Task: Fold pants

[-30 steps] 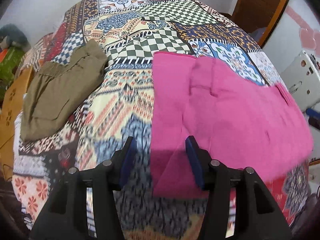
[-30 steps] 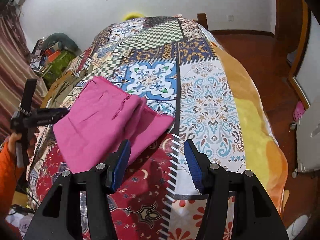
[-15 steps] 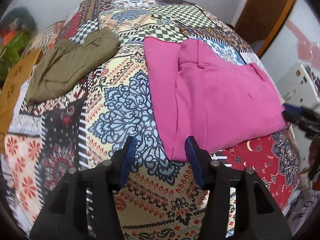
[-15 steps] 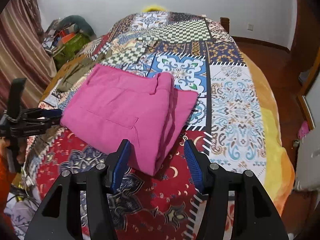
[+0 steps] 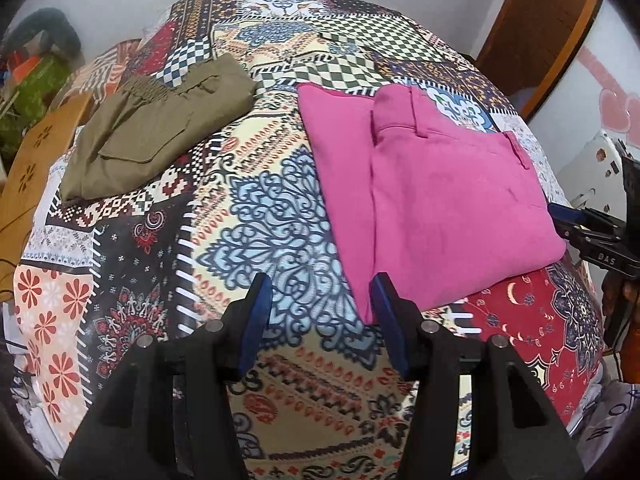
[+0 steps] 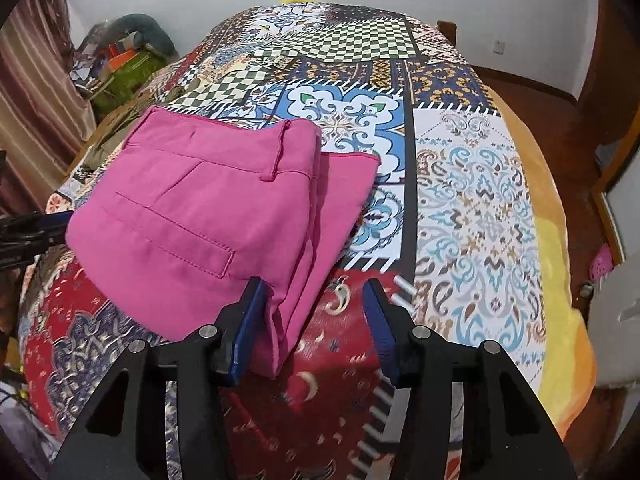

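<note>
Pink pants [image 5: 432, 200] lie folded in a thick rectangle on the patchwork bedspread [image 5: 256, 216], waistband and belt loops on top. My left gripper [image 5: 320, 292] hovers open just off their near left corner, with only bedspread between its fingers. In the right wrist view the pink pants [image 6: 208, 216] show a back pocket. My right gripper [image 6: 314, 296] is low at their near right corner. Its jaws are closing, the folded edge lies by the left finger [image 6: 250, 320], and the pads do not press it. Each gripper appears in the other's view, the right gripper [image 5: 576, 224] and the left gripper [image 6: 36, 226].
Olive pants [image 5: 156, 132] lie folded at the far left of the bed. A wooden board [image 5: 36, 168] stands beside the bed's left side, with clutter [image 6: 124, 64] and a curtain [image 6: 28, 92] beyond. Wooden floor [image 6: 560, 92] runs along the right side.
The pink pants have gone from a loose, spread shape to a settled folded stack. Both grippers have drawn back to its near corners, the right one sinking closer, its jaws slightly narrower.
</note>
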{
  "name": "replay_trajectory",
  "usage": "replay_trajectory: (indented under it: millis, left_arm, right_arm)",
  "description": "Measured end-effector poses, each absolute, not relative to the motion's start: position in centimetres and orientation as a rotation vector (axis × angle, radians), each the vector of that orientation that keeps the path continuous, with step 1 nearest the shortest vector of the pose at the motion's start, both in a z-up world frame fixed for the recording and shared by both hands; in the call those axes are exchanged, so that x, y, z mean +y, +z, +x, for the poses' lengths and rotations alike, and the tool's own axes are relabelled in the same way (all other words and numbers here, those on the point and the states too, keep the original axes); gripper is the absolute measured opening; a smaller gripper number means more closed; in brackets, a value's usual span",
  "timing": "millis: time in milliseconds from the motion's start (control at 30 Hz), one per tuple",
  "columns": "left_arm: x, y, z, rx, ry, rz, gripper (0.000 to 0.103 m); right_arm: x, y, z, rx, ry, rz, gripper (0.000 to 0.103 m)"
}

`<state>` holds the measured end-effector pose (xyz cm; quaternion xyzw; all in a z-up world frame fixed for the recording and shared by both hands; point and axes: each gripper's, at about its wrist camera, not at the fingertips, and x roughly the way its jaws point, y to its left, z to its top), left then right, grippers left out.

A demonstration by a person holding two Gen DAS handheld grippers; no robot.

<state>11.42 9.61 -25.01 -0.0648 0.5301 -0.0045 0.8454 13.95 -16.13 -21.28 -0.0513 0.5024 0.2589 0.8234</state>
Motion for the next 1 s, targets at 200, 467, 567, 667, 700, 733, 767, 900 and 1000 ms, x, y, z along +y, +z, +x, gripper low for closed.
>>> replay_trajectory:
  millis: [200,467,567,667,700,733,767,900,1000]
  left_arm:
    - [10.7,-24.3,12.0,1.118,0.041,-0.12,0.052]
    - [9.9,-20.2,15.0,0.996,0.007,-0.075,0.052]
    - [8.4,-19.4,16.9,0.966,-0.029,-0.039,0.052]
    - [7.1,-19.5,18.9,0.964,-0.07,-0.02,0.052]
    - [6.8,-19.7,19.5,0.966,-0.079,-0.015,0.052]
    - [6.4,-19.8,19.9,0.967,-0.088,-0.012,0.052]
    - [6.1,-20.0,20.4,0.97,-0.099,-0.009,0.052]
    - [5.5,-21.5,22.1,0.99,-0.126,-0.023,0.052]
    - [5.7,-22.9,23.0,1.02,-0.136,-0.053,0.052]
  right_arm:
    - [-15.8,-21.0,15.2,1.073,0.532,-0.137,0.046]
    - [-16.5,-17.7,16.7,0.995,0.551,-0.058,0.046]
    - [-16.0,-17.2,17.2,0.966,0.557,-0.049,0.046]
    - [-15.4,-17.4,17.9,0.963,0.567,-0.045,0.046]
    - [-15.1,-17.6,18.2,0.966,0.572,-0.046,0.046]
    - [-14.9,-17.7,18.4,0.97,0.575,-0.049,0.046]
    - [-14.7,-17.9,18.6,0.971,0.577,-0.051,0.046]
    - [-14.2,-18.4,19.4,0.984,0.59,-0.054,0.046]
    - [-14.0,-18.8,19.8,0.993,0.605,-0.042,0.046]
